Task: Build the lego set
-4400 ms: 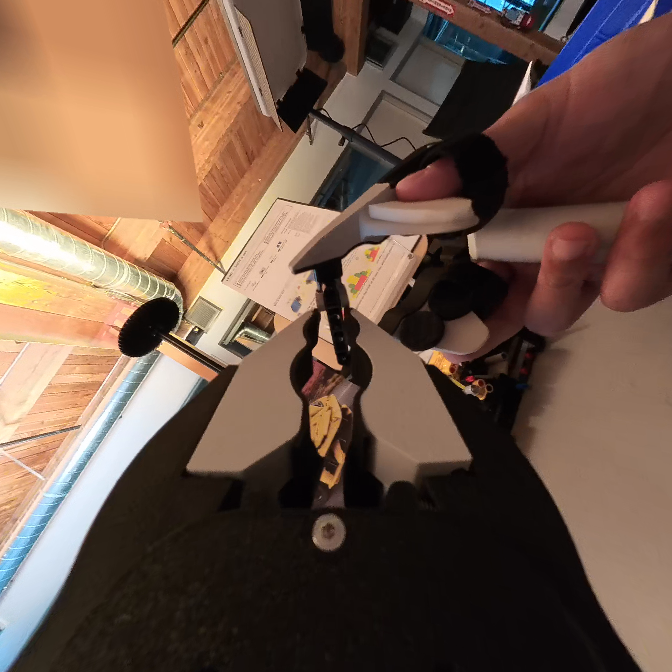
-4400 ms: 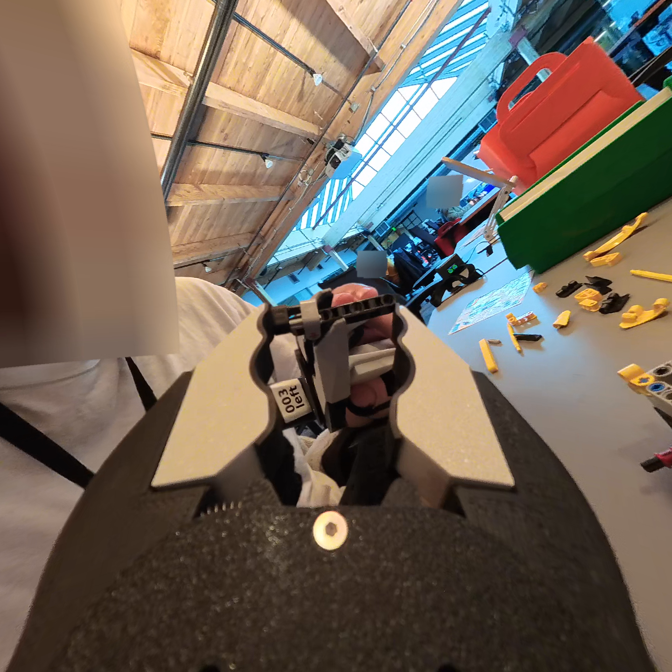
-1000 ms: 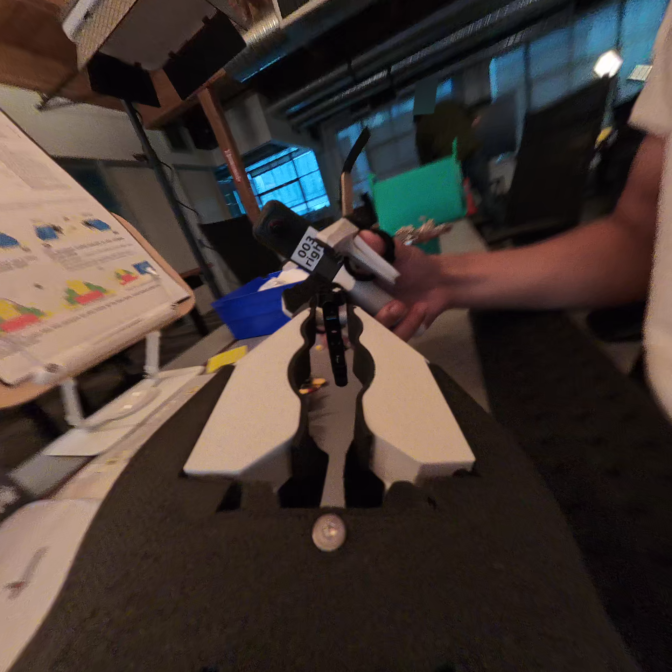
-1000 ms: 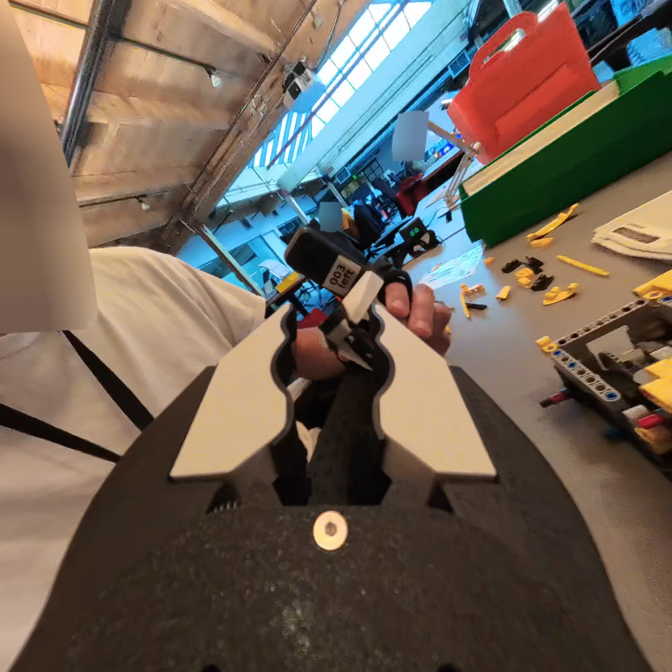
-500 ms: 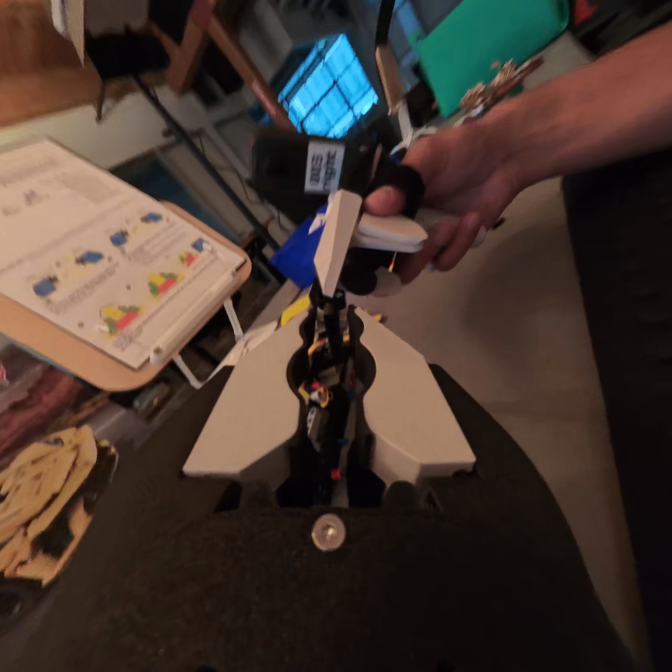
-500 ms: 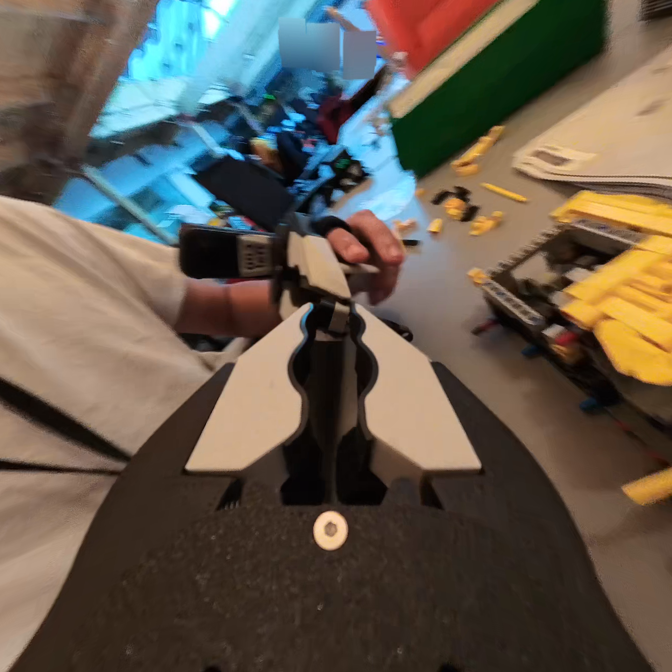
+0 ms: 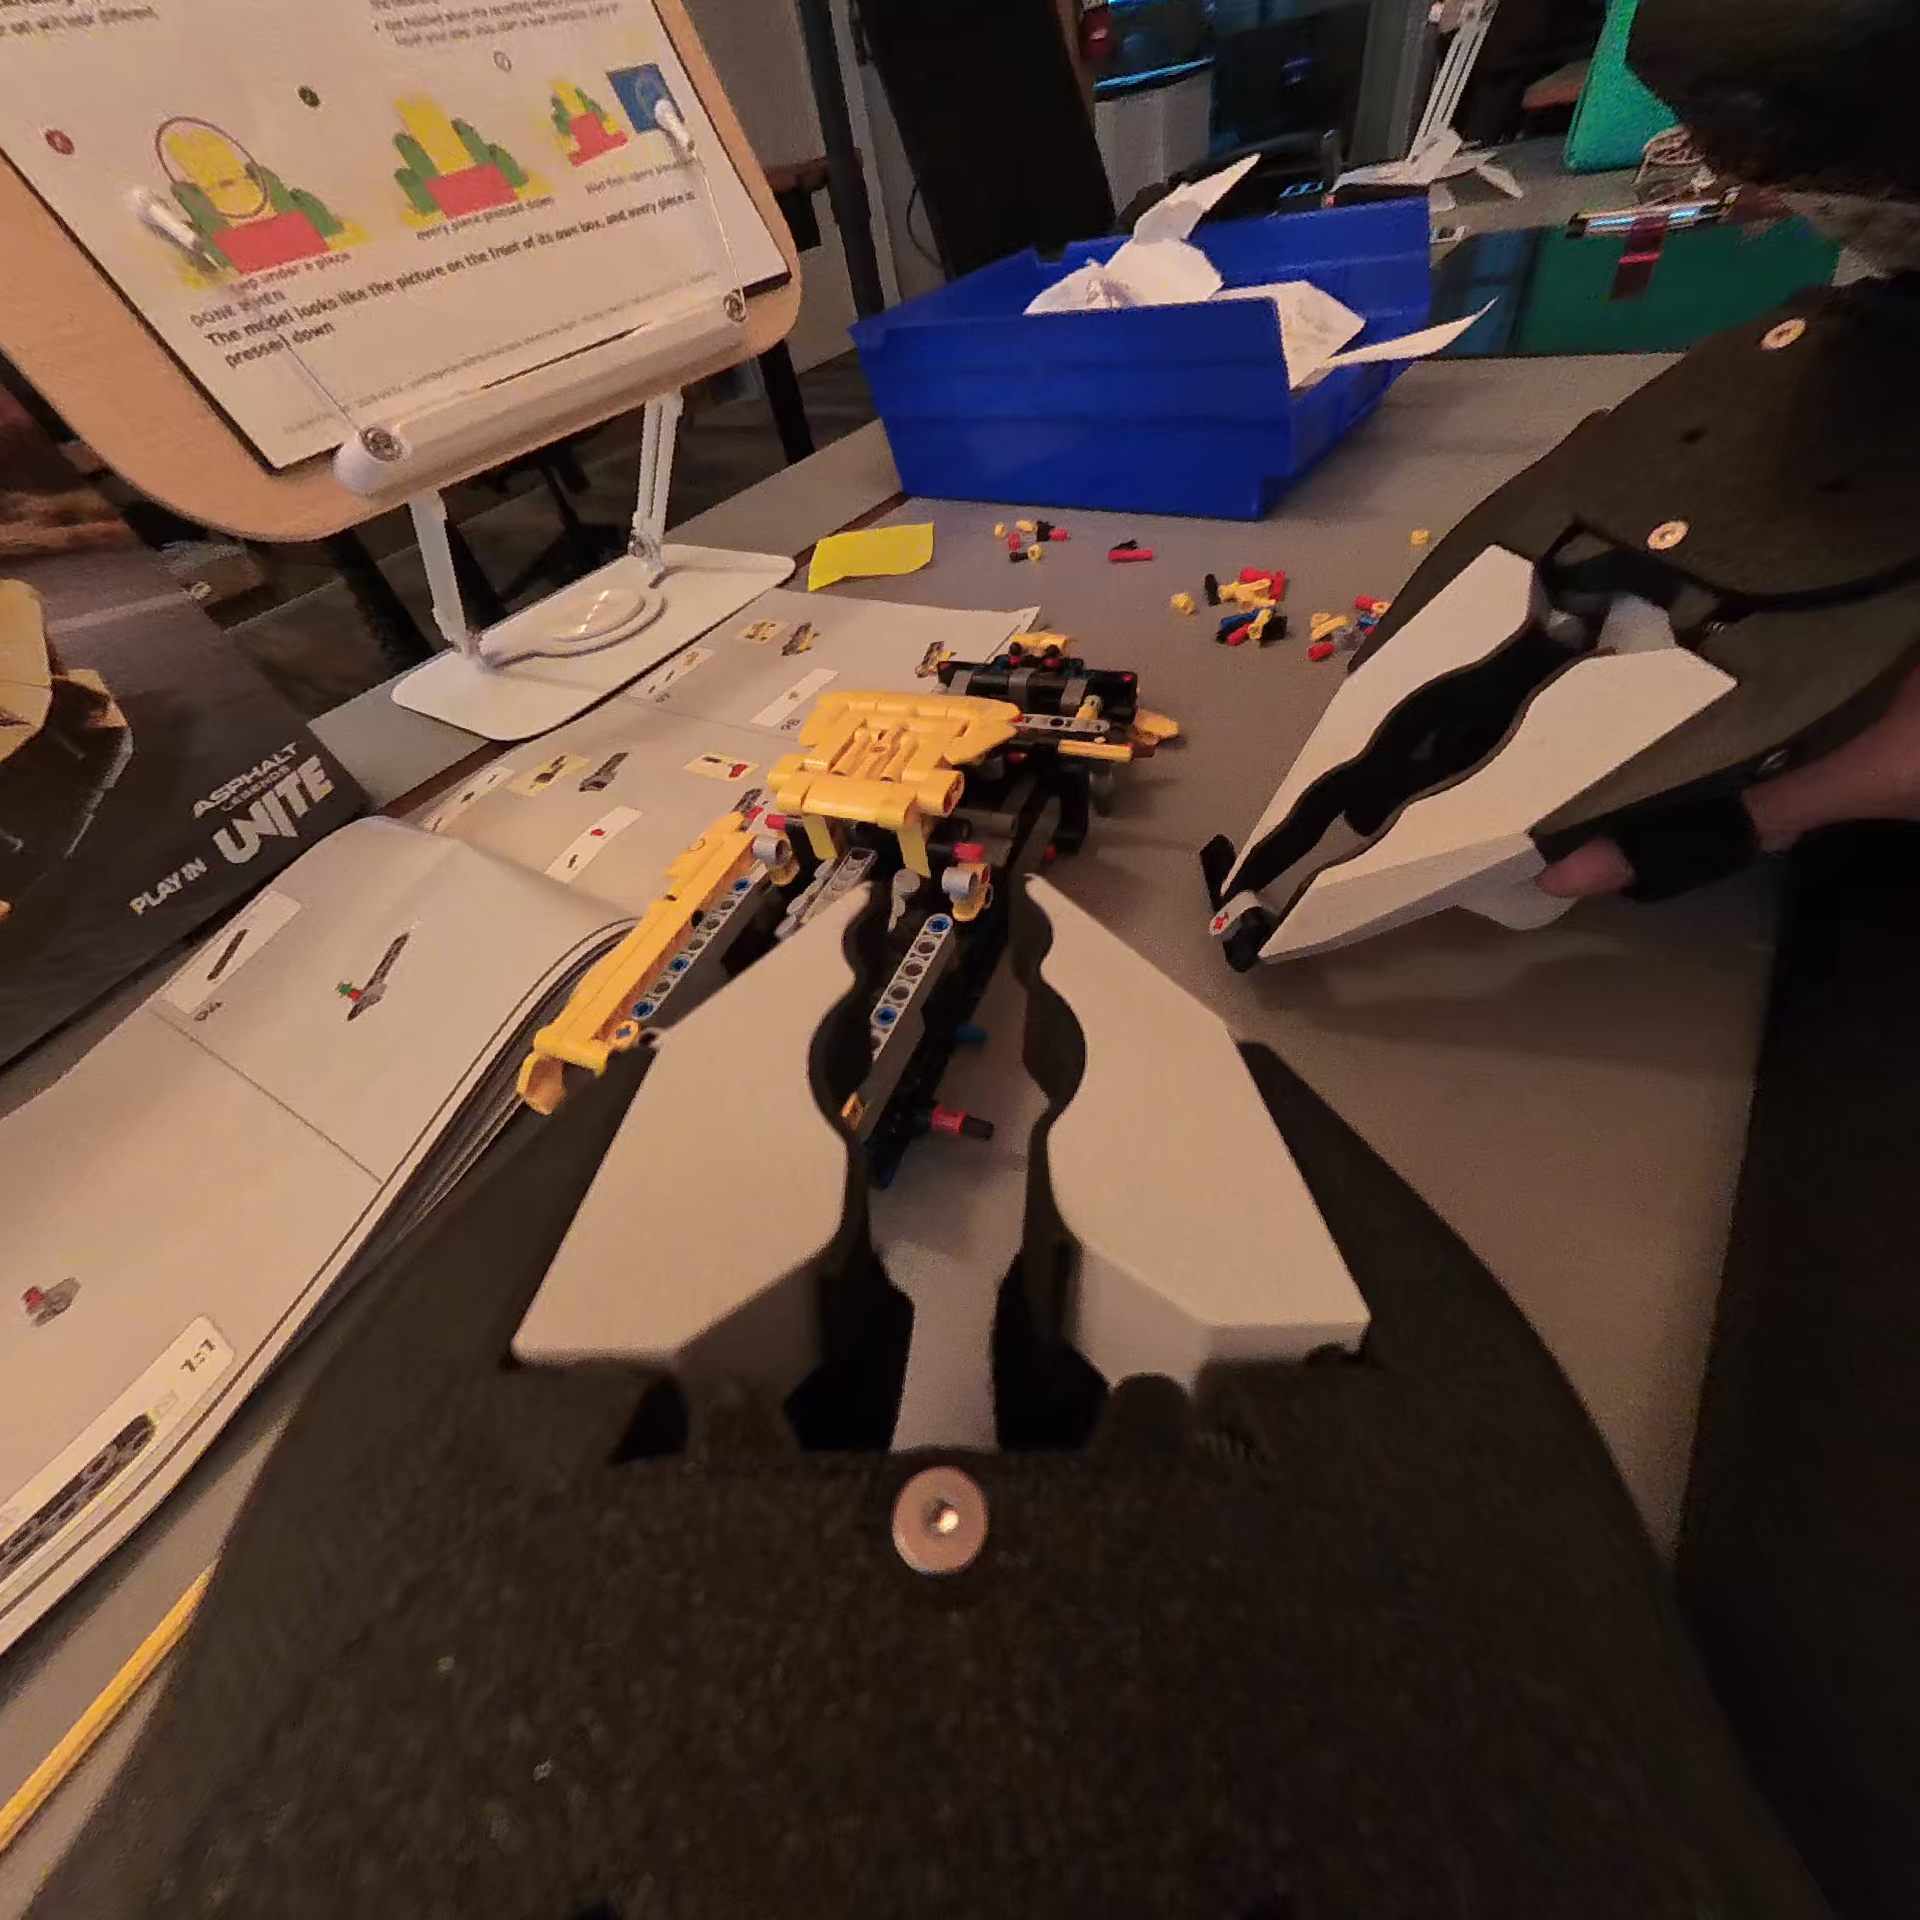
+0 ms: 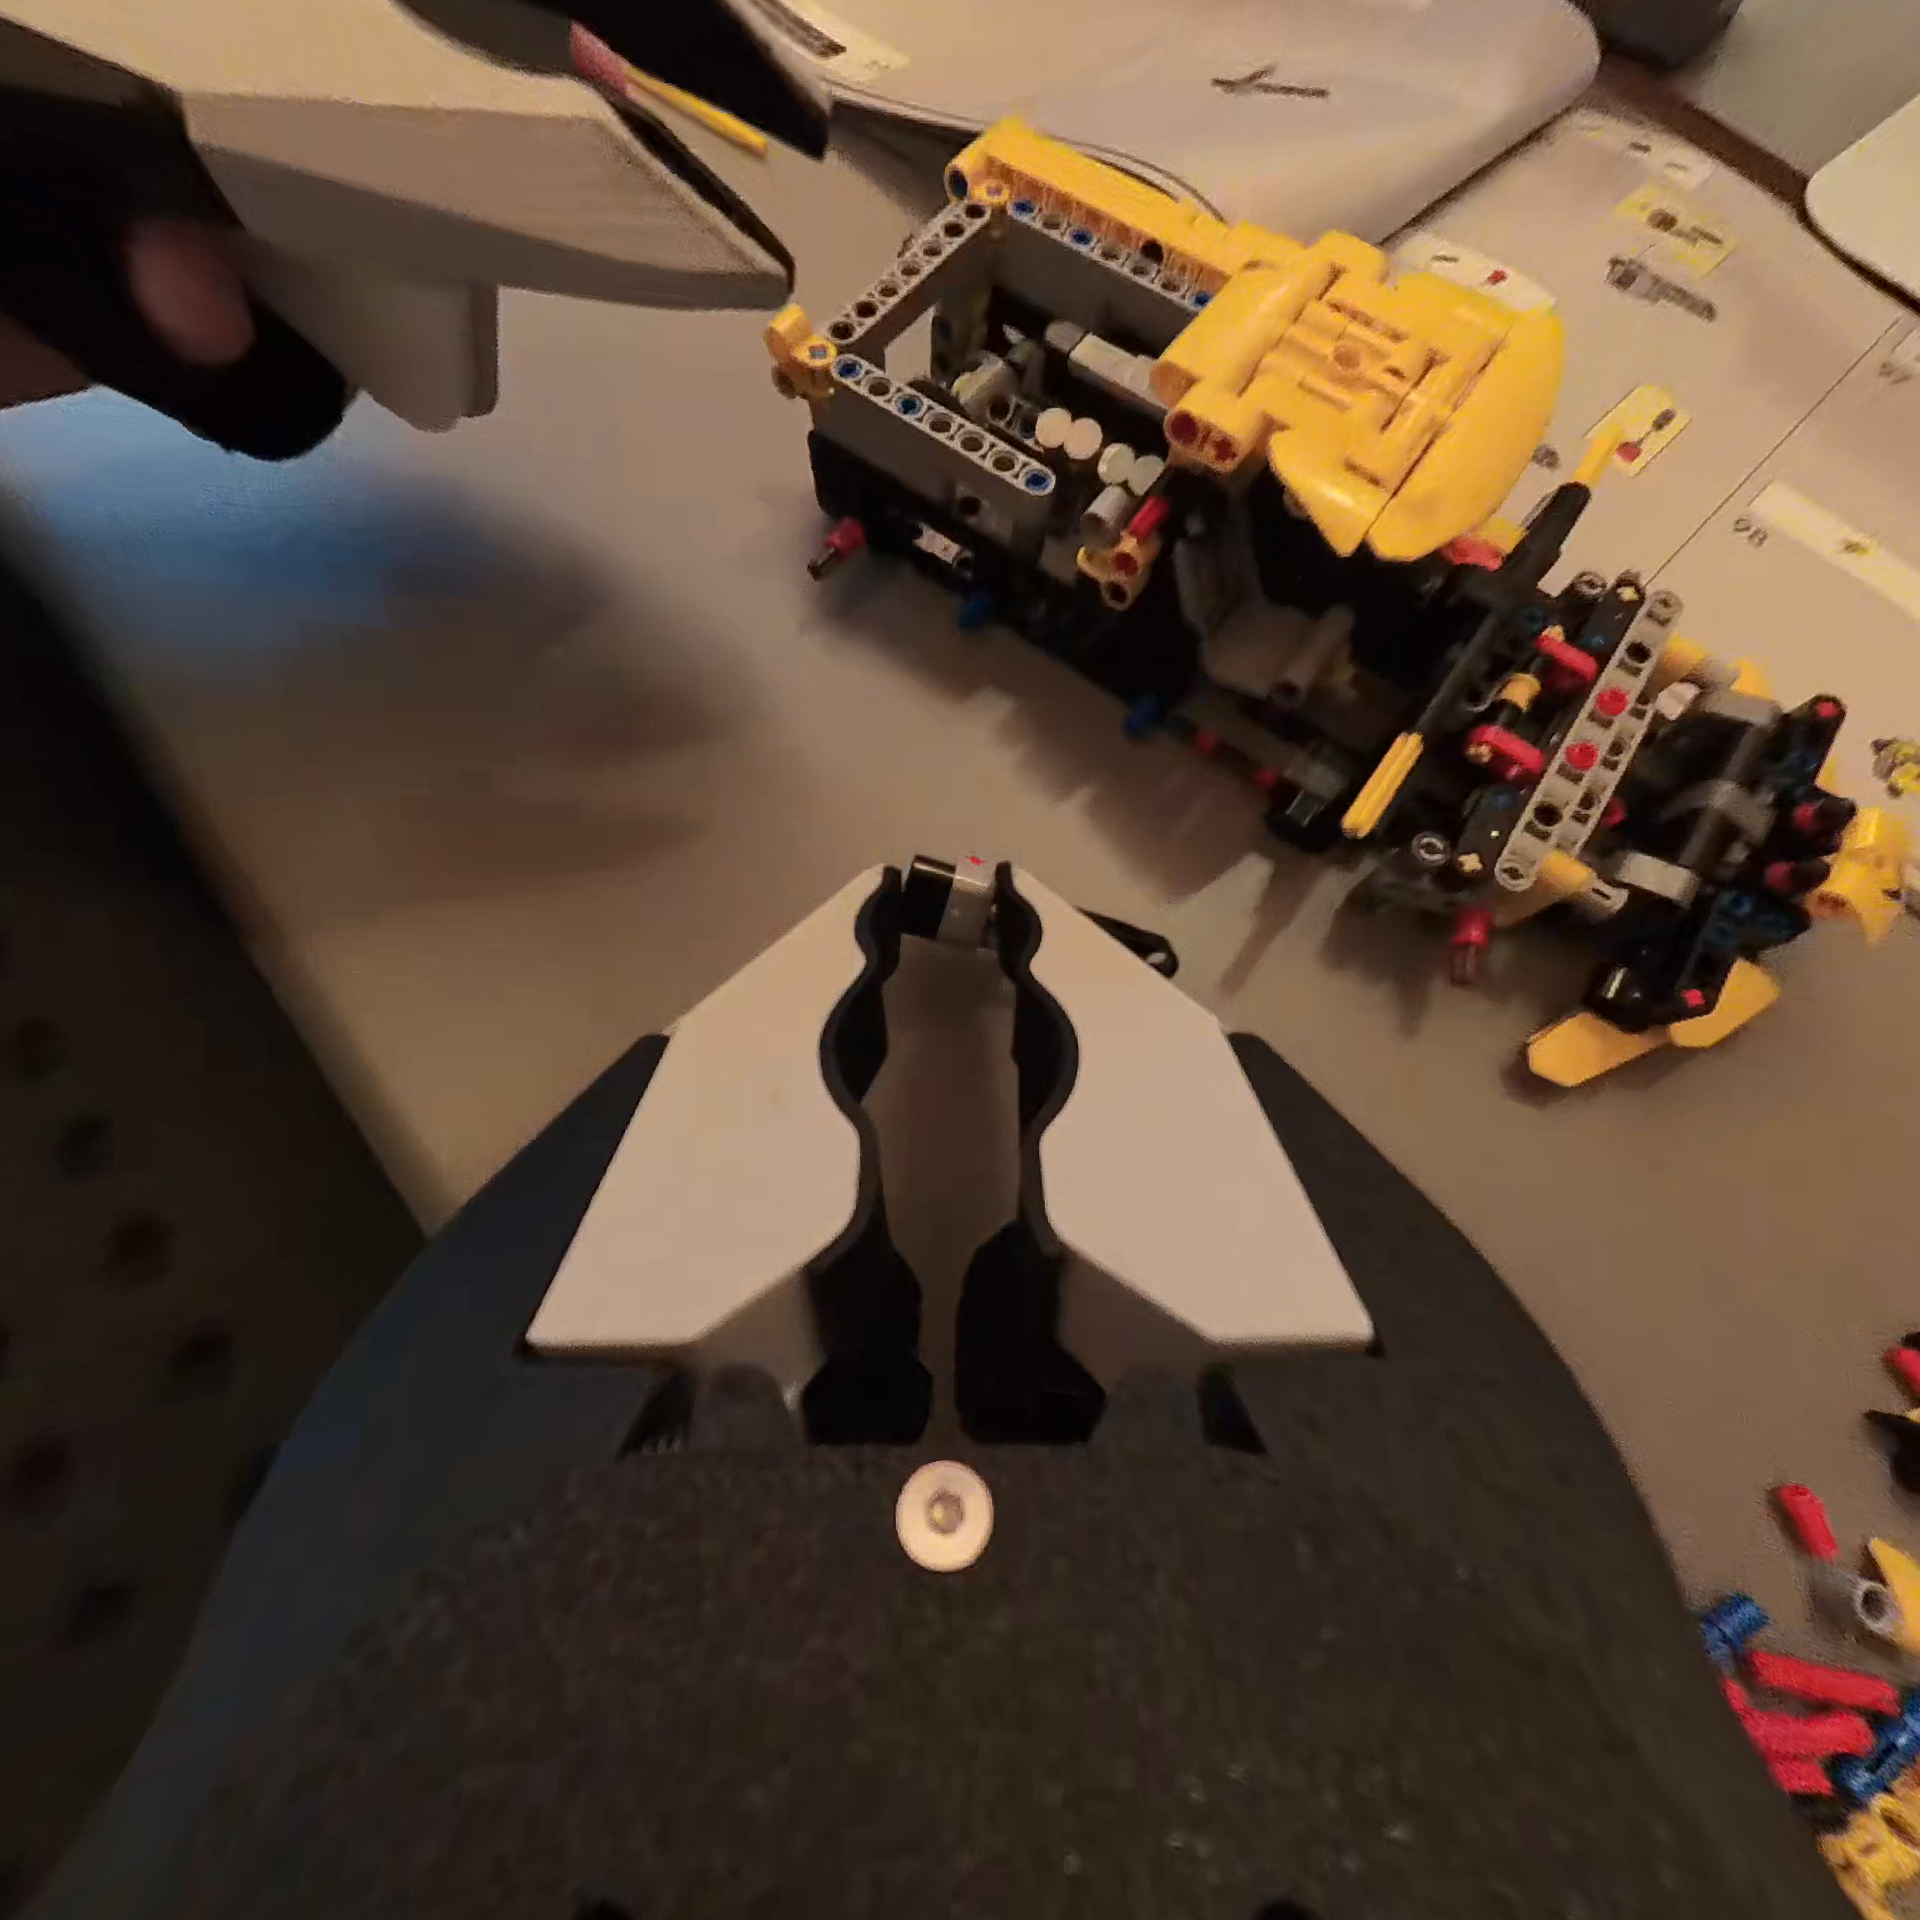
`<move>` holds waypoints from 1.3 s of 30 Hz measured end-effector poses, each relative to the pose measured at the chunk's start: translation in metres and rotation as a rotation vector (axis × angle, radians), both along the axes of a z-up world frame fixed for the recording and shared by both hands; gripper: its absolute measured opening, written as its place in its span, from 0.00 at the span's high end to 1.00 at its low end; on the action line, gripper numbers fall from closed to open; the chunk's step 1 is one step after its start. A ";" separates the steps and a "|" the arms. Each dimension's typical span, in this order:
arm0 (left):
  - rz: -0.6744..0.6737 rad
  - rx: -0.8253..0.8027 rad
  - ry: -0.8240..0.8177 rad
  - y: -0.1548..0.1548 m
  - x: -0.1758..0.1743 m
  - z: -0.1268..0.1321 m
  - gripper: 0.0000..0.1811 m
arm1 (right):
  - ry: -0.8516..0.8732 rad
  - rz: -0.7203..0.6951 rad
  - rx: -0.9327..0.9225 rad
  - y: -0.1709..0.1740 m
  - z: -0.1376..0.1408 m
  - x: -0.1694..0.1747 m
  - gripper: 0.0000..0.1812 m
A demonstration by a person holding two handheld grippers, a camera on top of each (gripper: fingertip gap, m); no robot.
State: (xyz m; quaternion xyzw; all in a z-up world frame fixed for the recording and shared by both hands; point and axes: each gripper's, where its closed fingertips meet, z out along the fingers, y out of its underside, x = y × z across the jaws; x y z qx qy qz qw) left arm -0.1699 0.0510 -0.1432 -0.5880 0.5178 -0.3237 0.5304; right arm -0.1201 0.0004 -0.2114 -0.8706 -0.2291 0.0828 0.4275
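The left gripper (image 7: 940,914) is open with a moderate gap and holds nothing; directly before its fingertips stands the yellow and black lego model (image 7: 914,790) on the grey worktop (image 7: 1455,1091), with the open instruction booklet (image 7: 260,1091) to its left. To the right, the right gripper (image 8: 943,883) pinches a small grey and black lego piece (image 8: 951,894) at its tips, beside the model.

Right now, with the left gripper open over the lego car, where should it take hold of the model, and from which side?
Probably the grey holed beam at the near, open frame end of the lego car, approached from above by the left gripper: a thin straight bar with open space on both sides. The yellow body panel looks too broad.
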 end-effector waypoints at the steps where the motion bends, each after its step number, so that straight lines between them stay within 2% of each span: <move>1: 0.011 -0.003 0.003 0.001 0.000 -0.001 0.89 | -0.017 -0.005 -0.002 0.000 -0.001 0.002 0.91; 3: 0.017 -0.024 0.015 0.002 0.001 -0.004 0.89 | -0.059 -0.006 -0.025 -0.001 -0.009 0.005 0.91; 12: 0.051 -0.108 -0.035 0.009 -0.003 0.001 0.89 | -0.080 0.008 0.039 -0.008 -0.009 0.007 0.90; 16: 0.039 -0.126 -0.056 0.007 -0.003 0.004 0.89 | -0.085 -0.016 0.055 -0.006 -0.005 0.010 0.85; 20: 0.039 -0.143 -0.075 0.011 -0.003 0.004 0.88 | 0.050 -0.040 0.119 0.000 0.027 0.015 0.83; 23: 0.066 -0.123 -0.167 0.025 -0.007 0.019 0.87 | 0.087 -0.103 0.218 0.025 0.069 0.049 0.84; 27: 0.156 -0.134 -0.251 0.079 -0.004 0.065 0.87 | 0.135 -0.142 0.329 0.088 0.135 0.095 0.82; 29: 0.216 -0.178 -0.235 0.115 0.003 0.085 0.87 | 0.116 -0.166 0.334 0.126 0.145 0.118 0.82; 31: 0.301 -0.225 -0.138 0.155 0.010 0.080 0.86 | 0.129 -0.222 0.278 0.160 0.130 0.141 0.80; 34: 0.414 -0.386 -0.031 0.194 0.013 0.040 0.86 | 0.242 -0.320 0.173 0.179 0.088 0.163 0.77; 37: 0.410 -0.484 -0.102 0.200 0.014 0.015 0.87 | 0.358 -0.370 0.196 0.170 0.068 0.168 0.78; 39: 0.361 -0.503 -0.041 0.189 0.012 -0.001 0.87 | 0.335 -0.344 0.168 0.163 0.063 0.164 0.79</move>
